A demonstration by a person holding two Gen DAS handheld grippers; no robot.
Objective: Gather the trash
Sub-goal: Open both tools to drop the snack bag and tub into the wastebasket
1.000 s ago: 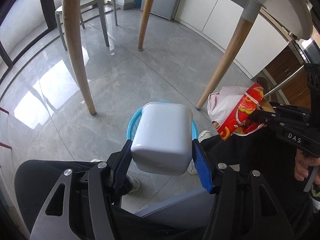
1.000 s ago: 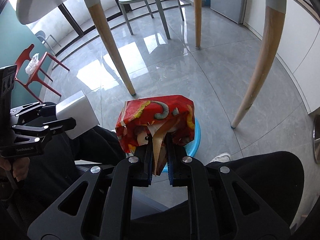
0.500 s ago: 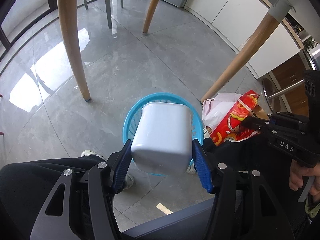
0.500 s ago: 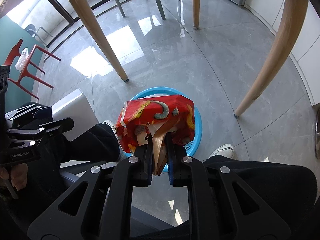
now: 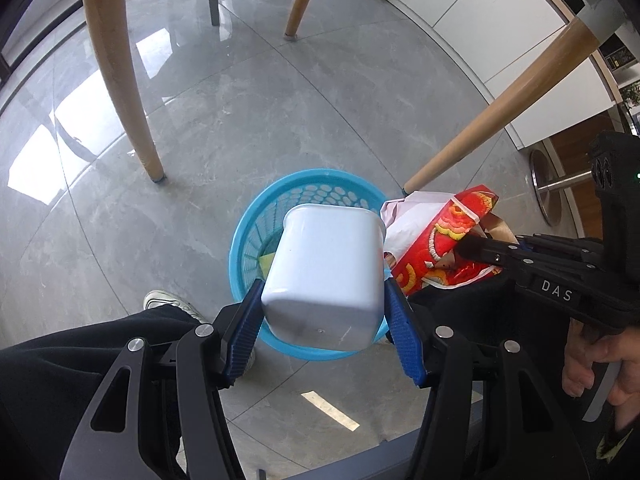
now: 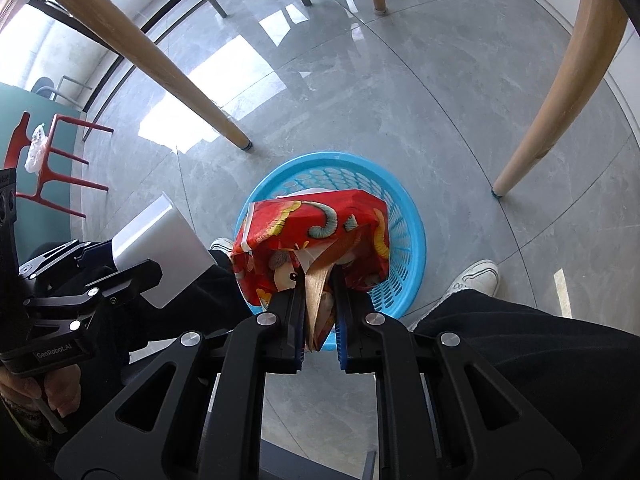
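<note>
My left gripper (image 5: 322, 316) is shut on a white plastic container (image 5: 326, 276) and holds it above a blue mesh basket (image 5: 256, 224) on the floor. My right gripper (image 6: 320, 320) is shut on a crumpled red patterned bag (image 6: 316, 236) with brown paper in it, above the same basket (image 6: 404, 240). In the left wrist view the red bag (image 5: 440, 240) hangs just right of the container. In the right wrist view the container (image 6: 160, 248) sits at the left. Something yellow (image 5: 266, 260) lies inside the basket.
Wooden table legs (image 5: 120, 68) (image 5: 500, 104) stand on the grey tiled floor around the basket. The person's white shoes (image 5: 168, 304) (image 6: 476, 280) and black-trousered legs flank it. A red chair frame (image 6: 44, 160) stands at the far left.
Both grippers have tipped downward and moved over the basket, which now shows in full below the container and the bag. Both grips are unchanged.
</note>
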